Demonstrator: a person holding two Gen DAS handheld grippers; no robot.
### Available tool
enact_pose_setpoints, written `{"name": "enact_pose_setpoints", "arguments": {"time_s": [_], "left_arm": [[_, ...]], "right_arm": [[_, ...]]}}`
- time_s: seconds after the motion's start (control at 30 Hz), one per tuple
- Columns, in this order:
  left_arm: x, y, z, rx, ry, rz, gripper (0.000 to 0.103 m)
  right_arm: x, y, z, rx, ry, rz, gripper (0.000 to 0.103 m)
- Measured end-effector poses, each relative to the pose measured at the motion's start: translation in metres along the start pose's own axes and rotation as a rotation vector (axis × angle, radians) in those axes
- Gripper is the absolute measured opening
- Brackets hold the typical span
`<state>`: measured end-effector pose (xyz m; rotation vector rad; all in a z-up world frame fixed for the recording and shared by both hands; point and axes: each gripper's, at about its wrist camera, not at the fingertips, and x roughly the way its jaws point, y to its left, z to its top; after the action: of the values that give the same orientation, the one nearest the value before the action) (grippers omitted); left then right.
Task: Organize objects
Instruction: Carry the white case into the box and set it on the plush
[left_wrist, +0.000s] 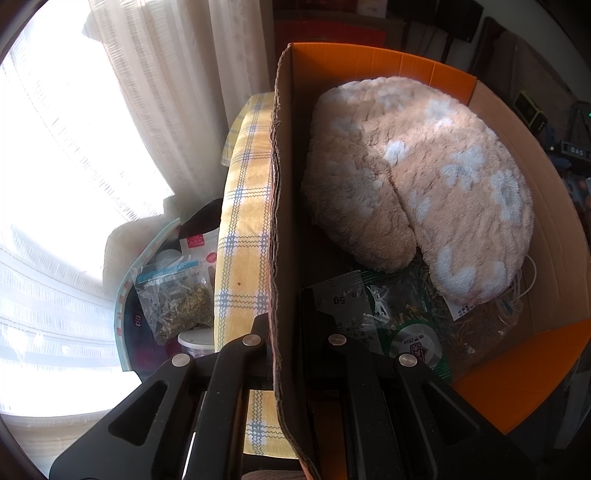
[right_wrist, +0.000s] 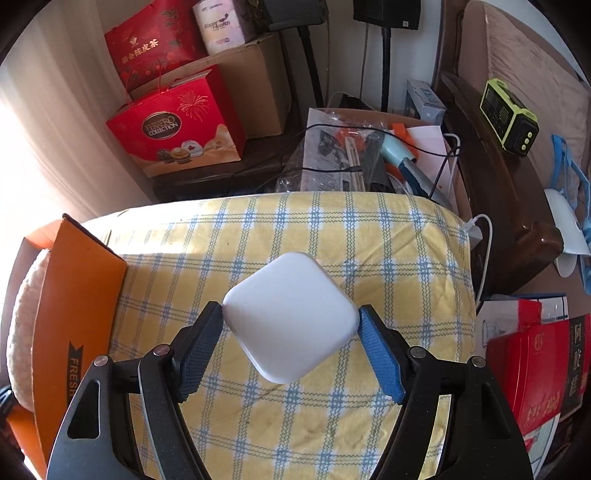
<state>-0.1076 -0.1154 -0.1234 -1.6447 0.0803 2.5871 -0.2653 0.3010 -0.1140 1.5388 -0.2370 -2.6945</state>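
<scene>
The right gripper (right_wrist: 290, 325) holds a white block (right_wrist: 291, 317) with round corners. Its two fingers are spread about as wide as the block and squeeze it from both sides, one corner against the dark left pad (right_wrist: 199, 354) and the far corner against the blue right pad (right_wrist: 382, 356). The block sits tilted like a diamond between the pads, up above a yellow checked cloth (right_wrist: 369, 243). To the left of this gripper is an orange box (right_wrist: 77, 295) with its flap up, and a fluffy pillow (right_wrist: 26, 321) peeks out behind the flap. Ahead of the gripper, past the cloth, is a messy pile with a black cord (right_wrist: 369, 142) across it, and a red gift box (right_wrist: 177, 122) is up to the left. The left gripper (left_wrist: 286, 343) is clamped on the brown wall (left_wrist: 284, 206) of the same box. One finger is outside the wall and one is inside, with the cardboard edge running straight between them. The fingers are close together, nipping the wall. Right in front of this gripper, inside the box, lies a clear packet (left_wrist: 373, 310) of dried stuff, and farther ahead is the pillow (left_wrist: 424, 177), tan with pale blue spots. To the left of the gripper, outside the box, is the cloth (left_wrist: 243, 221), and lower down a bag of dried herbs (left_wrist: 173, 299).
</scene>
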Motion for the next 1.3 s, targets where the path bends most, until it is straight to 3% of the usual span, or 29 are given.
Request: {"name": "enact_pose_setpoints", "arguments": {"time_s": [0.17,0.43,0.63,0.97,1.3], "left_arm": [[0.000,0.000,0.000,0.002,0.000,0.002,0.006],[0.002,0.001,0.002,-0.001,0.003,0.001,0.006],[0.002,0.003,0.004,-0.009,0.005,-0.009,0.005],[0.003,0.002,0.001,-0.003,0.002,-0.012,0.005],[0.005,0.004,0.005,-0.002,-0.001,-0.021,0.005]], "right_arm": [[-0.027,0.022,0.001,-0.017,-0.032,0.043,0.076],[-0.070,0.087,0.000,-0.133,-0.078,0.123,0.076],[-0.085,0.140,-0.009,-0.211,-0.060,0.207,0.076],[-0.078,0.224,-0.030,-0.354,-0.036,0.259,0.076],[-0.055,0.277,-0.048,-0.431,0.007,0.286,0.076]]}}
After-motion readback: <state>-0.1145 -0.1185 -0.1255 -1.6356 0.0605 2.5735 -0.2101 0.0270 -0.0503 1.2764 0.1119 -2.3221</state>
